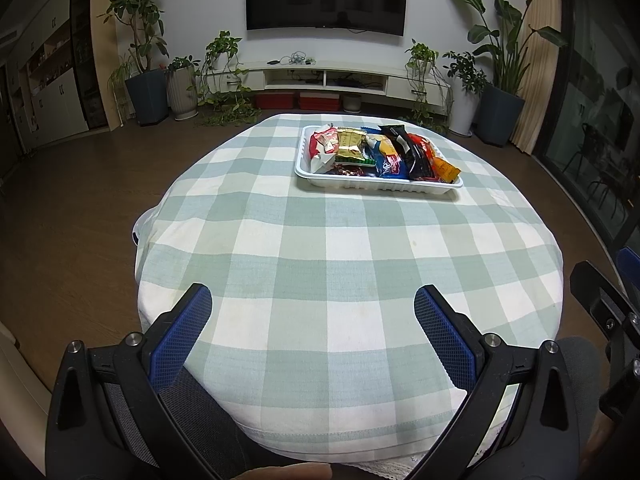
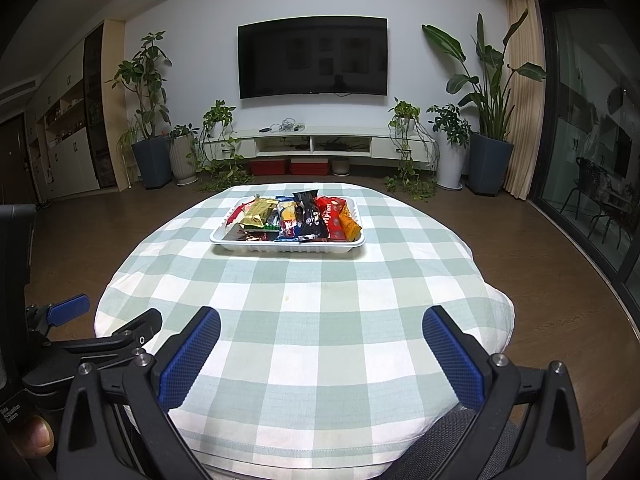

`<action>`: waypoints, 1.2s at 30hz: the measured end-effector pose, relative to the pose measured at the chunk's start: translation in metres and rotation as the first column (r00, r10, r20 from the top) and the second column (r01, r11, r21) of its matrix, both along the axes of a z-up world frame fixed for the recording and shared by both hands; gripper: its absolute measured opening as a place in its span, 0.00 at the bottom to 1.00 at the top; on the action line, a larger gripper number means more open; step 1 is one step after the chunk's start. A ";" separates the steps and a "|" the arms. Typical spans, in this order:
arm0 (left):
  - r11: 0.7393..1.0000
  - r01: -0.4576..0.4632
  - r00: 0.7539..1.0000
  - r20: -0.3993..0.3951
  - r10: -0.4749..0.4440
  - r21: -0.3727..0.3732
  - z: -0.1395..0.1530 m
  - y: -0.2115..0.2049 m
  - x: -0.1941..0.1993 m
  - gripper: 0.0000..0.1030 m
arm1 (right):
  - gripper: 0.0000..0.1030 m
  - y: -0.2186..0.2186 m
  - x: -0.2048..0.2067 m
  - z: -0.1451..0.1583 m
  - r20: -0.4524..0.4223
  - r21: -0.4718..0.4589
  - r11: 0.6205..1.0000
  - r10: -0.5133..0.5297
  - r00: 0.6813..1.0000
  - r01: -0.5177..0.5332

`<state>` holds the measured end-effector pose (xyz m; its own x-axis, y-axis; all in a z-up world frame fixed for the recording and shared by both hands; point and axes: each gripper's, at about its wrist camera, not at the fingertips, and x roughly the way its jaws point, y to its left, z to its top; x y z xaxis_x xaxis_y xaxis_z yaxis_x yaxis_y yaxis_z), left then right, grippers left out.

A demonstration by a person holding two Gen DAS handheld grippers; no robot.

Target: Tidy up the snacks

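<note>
- Snacks [image 2: 294, 216] fill the white tray [image 2: 288, 246] at the far side of our table, on the green-and-white checked cloth [image 2: 320, 320].
- Inside we see gold, red, black, blue and orange packets heaped together, some overlapping.
- Our left gripper [image 1: 312, 304] hangs over the near edge, jaws wide apart, holding nothing.
- Our right gripper [image 2: 322, 326] does likewise, jaws spread and empty, well apart from the tray.

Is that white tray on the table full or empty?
Full. The white tray is heaped with snack packets, some rising above its rim; the left wrist view shows the same pile. No packet lies on the tablecloth.
</note>
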<state>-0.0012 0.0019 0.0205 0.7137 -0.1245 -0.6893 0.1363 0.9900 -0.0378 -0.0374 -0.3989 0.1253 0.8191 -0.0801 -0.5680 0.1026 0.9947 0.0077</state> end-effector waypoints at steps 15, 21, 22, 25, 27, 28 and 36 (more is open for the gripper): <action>1.000 0.001 1.000 0.000 -0.001 0.001 0.001 -0.001 0.000 1.00 | 1.00 0.000 -0.001 -0.001 -0.004 0.001 1.000 0.001 1.000 -0.001; 1.000 -0.001 1.000 0.001 0.001 0.003 0.000 0.000 0.000 1.00 | 1.00 0.000 -0.004 -0.001 -0.006 0.000 1.000 0.002 1.000 -0.002; 1.000 -0.001 1.000 0.000 0.001 0.001 0.001 -0.001 0.000 1.00 | 1.00 0.000 -0.003 -0.001 -0.005 0.000 1.000 0.003 1.000 -0.003; 1.000 -0.001 1.000 0.002 0.001 -0.001 0.000 0.000 -0.001 1.00 | 1.00 0.000 -0.003 0.000 -0.006 0.000 1.000 0.002 1.000 -0.002; 1.000 -0.002 1.000 0.002 0.002 -0.001 -0.001 0.001 -0.001 1.00 | 1.00 0.000 -0.003 0.000 -0.007 0.000 1.000 0.003 1.000 -0.003; 1.000 -0.004 1.000 0.002 0.004 -0.001 -0.001 0.001 -0.001 1.00 | 1.00 0.000 -0.003 0.000 -0.006 0.000 1.000 0.003 1.000 -0.003; 1.000 -0.001 1.000 -0.002 0.001 0.001 -0.002 0.002 0.000 1.00 | 1.00 0.000 -0.003 0.001 -0.007 0.000 1.000 0.003 1.000 -0.003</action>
<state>-0.0016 0.0043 0.0185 0.7125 -0.1233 -0.6907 0.1357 0.9901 -0.0368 -0.0401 -0.3985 0.1264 0.8153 -0.0774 -0.5738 0.0996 0.9950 0.0072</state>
